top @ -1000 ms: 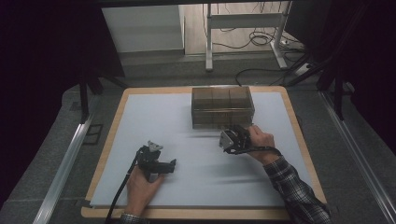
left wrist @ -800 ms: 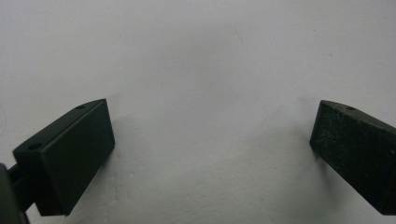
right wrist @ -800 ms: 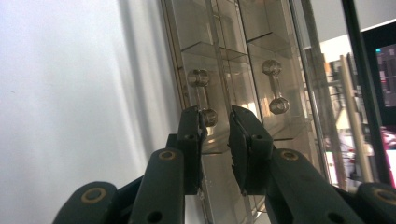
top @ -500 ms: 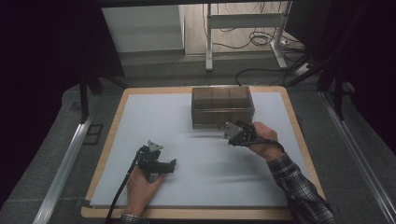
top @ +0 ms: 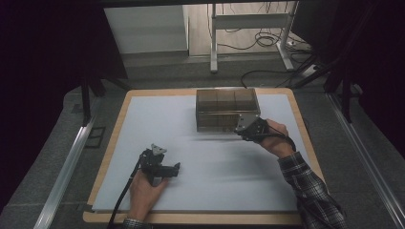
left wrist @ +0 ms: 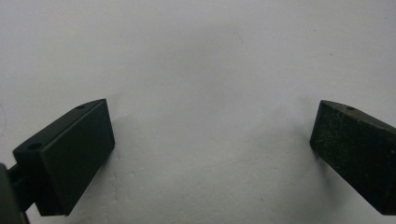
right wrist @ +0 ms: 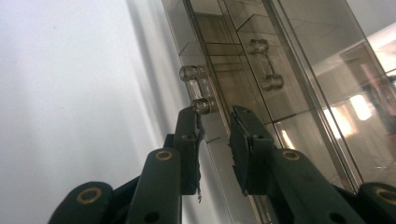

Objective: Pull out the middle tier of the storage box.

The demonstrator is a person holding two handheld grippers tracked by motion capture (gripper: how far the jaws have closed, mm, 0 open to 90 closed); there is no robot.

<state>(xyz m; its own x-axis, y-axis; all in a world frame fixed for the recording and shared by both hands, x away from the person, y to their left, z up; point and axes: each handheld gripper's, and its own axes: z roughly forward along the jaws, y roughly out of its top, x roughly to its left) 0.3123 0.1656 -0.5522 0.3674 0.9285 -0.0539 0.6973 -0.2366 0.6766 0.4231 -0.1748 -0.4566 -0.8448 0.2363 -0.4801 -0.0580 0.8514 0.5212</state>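
On the pale surface (top: 215, 157) sits a smoky clear drawer box (top: 227, 109); the right gripper (right wrist: 215, 135) has its fingers clenched around a drawer front edge, while the left gripper (left wrist: 212, 149) rests spread wide.

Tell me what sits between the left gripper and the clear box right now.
Nothing: in the high view, only bare white mat stretches between the left gripper and the clear box. The left gripper view shows bare mat between its open jaws too.
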